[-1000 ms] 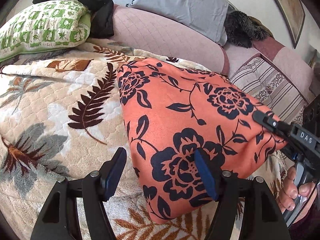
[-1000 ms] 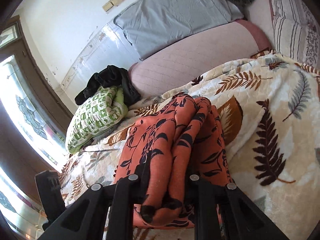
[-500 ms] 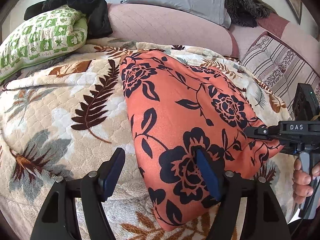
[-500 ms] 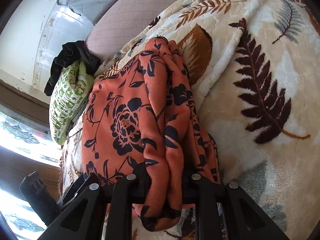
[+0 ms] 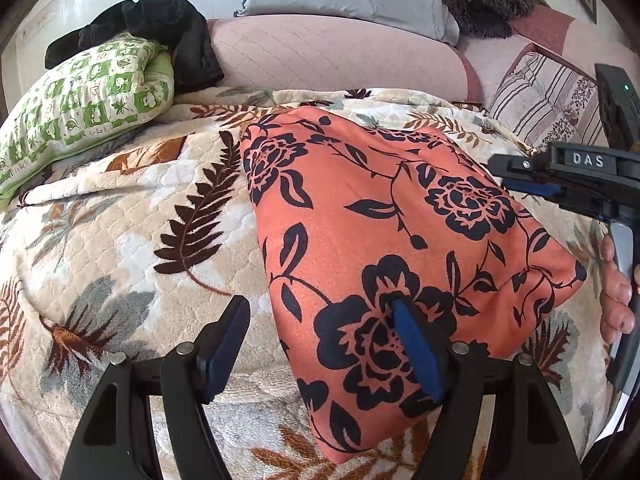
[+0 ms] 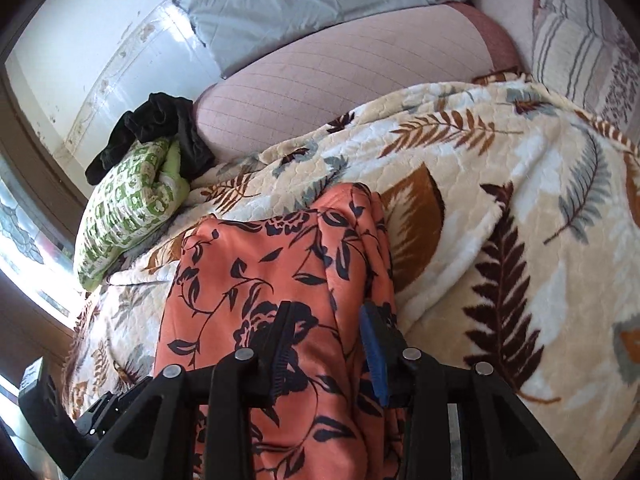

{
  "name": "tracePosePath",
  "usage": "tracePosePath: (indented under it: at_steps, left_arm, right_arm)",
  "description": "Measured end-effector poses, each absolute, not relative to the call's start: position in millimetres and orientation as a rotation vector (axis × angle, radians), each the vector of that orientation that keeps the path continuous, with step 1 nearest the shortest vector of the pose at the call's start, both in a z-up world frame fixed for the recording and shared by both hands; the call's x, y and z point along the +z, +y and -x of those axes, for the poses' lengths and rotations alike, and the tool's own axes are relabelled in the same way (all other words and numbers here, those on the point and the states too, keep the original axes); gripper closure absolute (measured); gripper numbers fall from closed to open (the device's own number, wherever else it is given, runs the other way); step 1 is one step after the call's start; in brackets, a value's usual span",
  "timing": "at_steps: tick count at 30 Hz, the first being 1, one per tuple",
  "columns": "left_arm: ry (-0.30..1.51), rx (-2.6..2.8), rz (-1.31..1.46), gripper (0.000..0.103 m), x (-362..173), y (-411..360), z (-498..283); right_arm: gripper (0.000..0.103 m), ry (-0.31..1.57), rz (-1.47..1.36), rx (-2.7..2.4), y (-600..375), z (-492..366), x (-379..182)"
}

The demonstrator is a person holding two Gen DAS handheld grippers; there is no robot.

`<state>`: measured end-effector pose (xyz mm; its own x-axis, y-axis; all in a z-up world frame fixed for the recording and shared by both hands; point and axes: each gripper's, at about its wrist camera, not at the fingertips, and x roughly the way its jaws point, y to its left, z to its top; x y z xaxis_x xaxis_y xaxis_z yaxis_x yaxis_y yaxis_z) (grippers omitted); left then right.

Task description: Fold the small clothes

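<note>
Folded garment [image 5: 400, 248] on blanket [image 5: 132, 248]; pillow [image 5: 80, 104] behind-left, dark clothing [image 5: 168, 24] on it; bolster [image 5: 332, 56] behind.

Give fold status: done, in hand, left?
Done: orange floral garment lies folded in layers on the blanket. In hand: nothing; left claw and right claw are open over it. Left: possibly smoothing; the black garment on the green pillow looks unfolded.

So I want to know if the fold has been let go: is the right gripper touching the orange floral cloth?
Cannot tell. In the right wrist view the right gripper has its jaws parted around the orange floral cloth; contact isn't plain.
</note>
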<state>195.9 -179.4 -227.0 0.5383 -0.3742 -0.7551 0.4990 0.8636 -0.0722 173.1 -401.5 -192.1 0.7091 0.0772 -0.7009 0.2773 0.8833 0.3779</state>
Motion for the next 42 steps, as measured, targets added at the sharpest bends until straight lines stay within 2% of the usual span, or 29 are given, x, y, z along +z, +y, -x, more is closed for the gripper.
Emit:
tracePosePath:
  at_steps: [4,9,12,19,28,32,36,39,42]
  left_arm:
    - [0.862,-0.525,-0.157,0.026,-227.5,-178.9,-196.7]
    - [0.864,-0.530,-0.166,0.025,-229.4,-181.1,-200.0]
    - [0.867,-0.528,-0.165,0.023,-231.0,-181.6,-202.9]
    - [0.872,-0.516,-0.168,0.020,-232.1,-180.0,-202.9]
    - [1.052,-0.524,-0.049,0.000,-255.6,-175.3,-213.2]
    - [1.042,-0.495,-0.076,0.000,-256.2,-180.2,-204.1]
    - [1.059,-0.493,-0.087,0.000,-256.1,-180.7,-202.3]
    - [1.112,-0.517,-0.084,0.000,-245.3,-177.7,-210.8]
    - [0.990,-0.456,-0.106,0.000,-224.1,-167.5,-213.7]
  right_arm:
    - [0.068,0.793,-0.466,-0.121,-396.9,-211.6,-189.5]
    - [0.066,1.029,-0.567,-0.153,-409.4,-256.0,-235.4]
    - [0.066,1.019,-0.644,-0.146,-422.2,-256.1,-240.2]
    - [0.066,0.939,-0.647,-0.138,-419.2,-238.1,-232.6]
    - [0.066,0.890,-0.696,-0.117,-408.0,-173.5,-195.4]
    - [0.066,0.896,-0.687,-0.143,-397.0,-137.2,-199.5]
    - [0.066,1.010,-0.694,-0.199,-395.9,-131.5,-243.5]
    - [0.066,0.993,-0.700,-0.197,-397.2,-135.7,-251.1]
    - [0.066,0.993,-0.674,-0.214,-393.5,-136.2,-249.3]
